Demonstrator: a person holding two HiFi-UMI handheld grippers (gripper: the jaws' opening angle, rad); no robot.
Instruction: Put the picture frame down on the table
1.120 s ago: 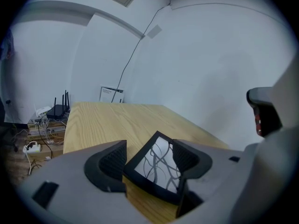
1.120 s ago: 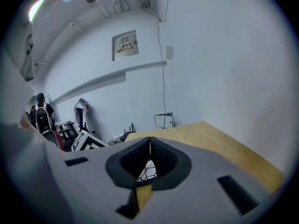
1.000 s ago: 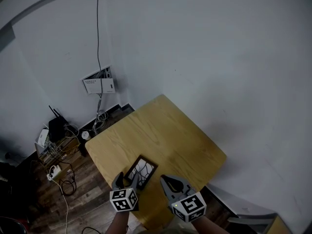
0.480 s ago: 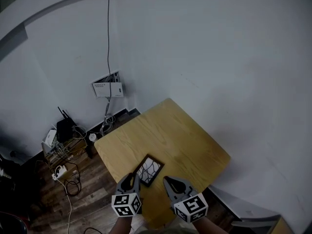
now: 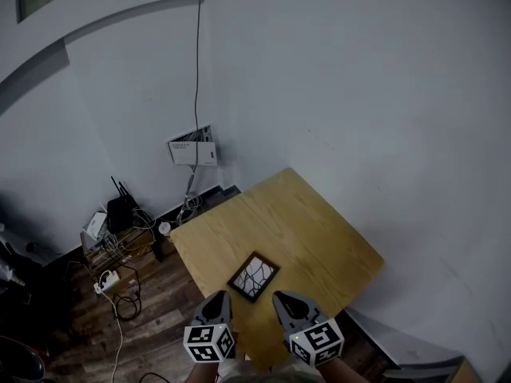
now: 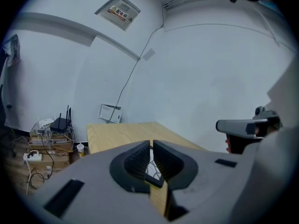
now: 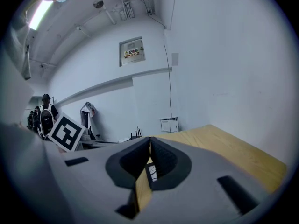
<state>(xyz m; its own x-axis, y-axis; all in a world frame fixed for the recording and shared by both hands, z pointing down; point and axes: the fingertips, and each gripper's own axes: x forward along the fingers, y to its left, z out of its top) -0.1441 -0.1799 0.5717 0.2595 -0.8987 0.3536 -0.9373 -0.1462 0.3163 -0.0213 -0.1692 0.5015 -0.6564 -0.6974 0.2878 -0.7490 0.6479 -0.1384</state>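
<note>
Head view: picture frame (image 5: 253, 276) flat on wooden surface (image 5: 319, 230), touching neither tool. Left tool (image 5: 218, 300) at frame's 7 o'clock, right tool (image 5: 280, 300) at 5 o'clock. Both pressed together, empty.

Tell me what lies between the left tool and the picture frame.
Nothing but bare table, as the head view shows; the left tool sits clear of the picture frame.
</note>
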